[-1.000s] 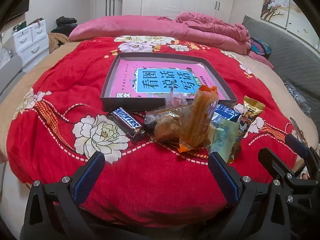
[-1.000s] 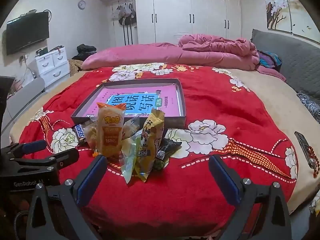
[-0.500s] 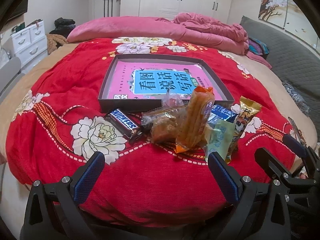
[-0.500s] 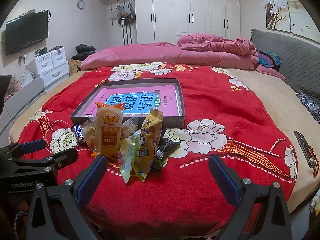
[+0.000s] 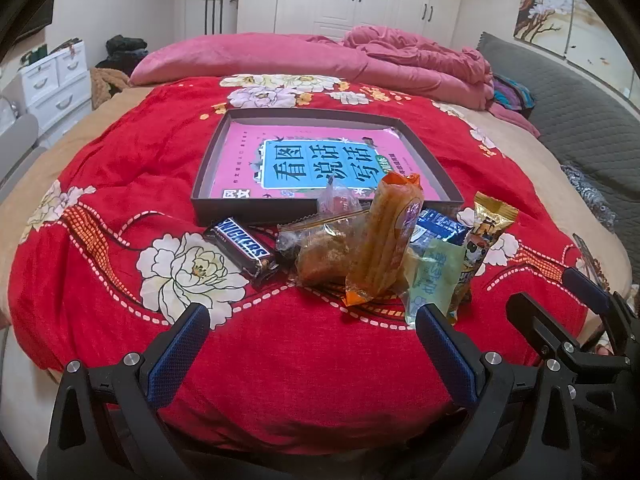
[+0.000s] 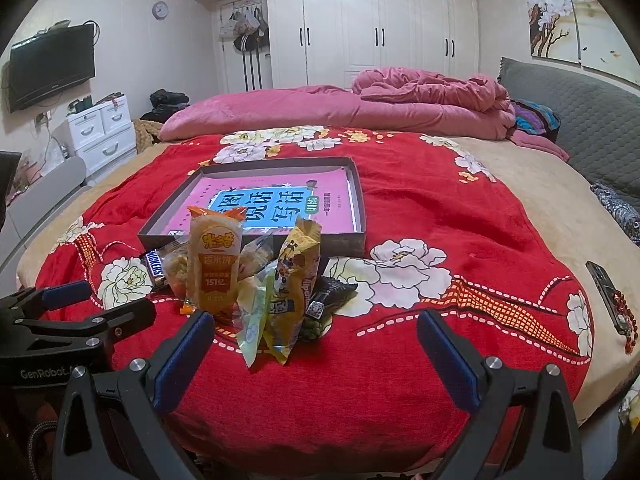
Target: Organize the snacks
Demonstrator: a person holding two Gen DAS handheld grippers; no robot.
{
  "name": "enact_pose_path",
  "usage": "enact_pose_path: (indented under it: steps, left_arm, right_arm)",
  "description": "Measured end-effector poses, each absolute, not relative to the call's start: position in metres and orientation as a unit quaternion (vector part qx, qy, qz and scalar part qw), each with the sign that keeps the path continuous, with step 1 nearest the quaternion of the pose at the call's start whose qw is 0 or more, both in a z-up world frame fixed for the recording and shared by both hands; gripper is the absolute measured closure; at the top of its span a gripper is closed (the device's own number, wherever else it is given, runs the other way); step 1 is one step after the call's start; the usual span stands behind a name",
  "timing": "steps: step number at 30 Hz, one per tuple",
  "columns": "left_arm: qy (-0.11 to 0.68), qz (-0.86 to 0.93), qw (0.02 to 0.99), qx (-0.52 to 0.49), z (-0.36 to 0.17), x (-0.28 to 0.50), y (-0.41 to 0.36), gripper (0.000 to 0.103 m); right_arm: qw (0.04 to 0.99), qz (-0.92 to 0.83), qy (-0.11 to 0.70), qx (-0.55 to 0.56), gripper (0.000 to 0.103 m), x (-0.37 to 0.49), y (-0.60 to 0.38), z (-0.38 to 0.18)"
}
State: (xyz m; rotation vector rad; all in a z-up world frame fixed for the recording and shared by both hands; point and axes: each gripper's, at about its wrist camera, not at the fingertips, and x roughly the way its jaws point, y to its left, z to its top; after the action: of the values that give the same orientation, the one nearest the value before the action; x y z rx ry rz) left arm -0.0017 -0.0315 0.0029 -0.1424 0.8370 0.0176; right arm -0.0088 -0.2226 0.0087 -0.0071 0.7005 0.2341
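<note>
A pile of snacks lies on the red flowered bedspread (image 5: 120,184) in front of a shallow dark tray (image 5: 212,160) lined with a pink and blue sheet. In the pile are a Snickers bar (image 5: 242,246), an orange rice-cracker pack (image 5: 386,240), a clear bag of brown snack (image 5: 324,254), a pale green packet (image 5: 434,278) and a yellow pack (image 5: 486,236). The same pile shows in the right wrist view: orange pack (image 6: 214,264), yellow pack (image 6: 294,288), tray (image 6: 356,204). My left gripper (image 5: 312,344) and right gripper (image 6: 316,350) are open and empty, short of the pile.
A pink duvet (image 6: 360,108) is heaped at the far end of the bed. A phone with beads (image 6: 610,296) lies at the right edge. White drawers (image 6: 102,132) and a grey padded headboard (image 6: 580,104) flank the bed.
Both grippers have edged slightly closer to the snack pile. Nothing on the bed has moved and both jaws stay open.
</note>
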Motion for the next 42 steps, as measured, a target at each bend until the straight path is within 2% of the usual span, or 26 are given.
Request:
enact_pose_path:
  steps: [37, 42]
  left_arm:
    - [0.419, -0.041, 0.903, -0.085, -0.006, 0.013, -0.038, 0.001]
    - [0.414, -0.057, 0.904, -0.087, -0.005, 0.021, -0.04, 0.007]
  right_arm:
    - [0.931, 0.108, 0.348, 0.026, 0.001, 0.004, -0.239, 0.008]
    - [0.931, 0.109, 0.348, 0.033, 0.001, 0.009, -0.244, 0.008]
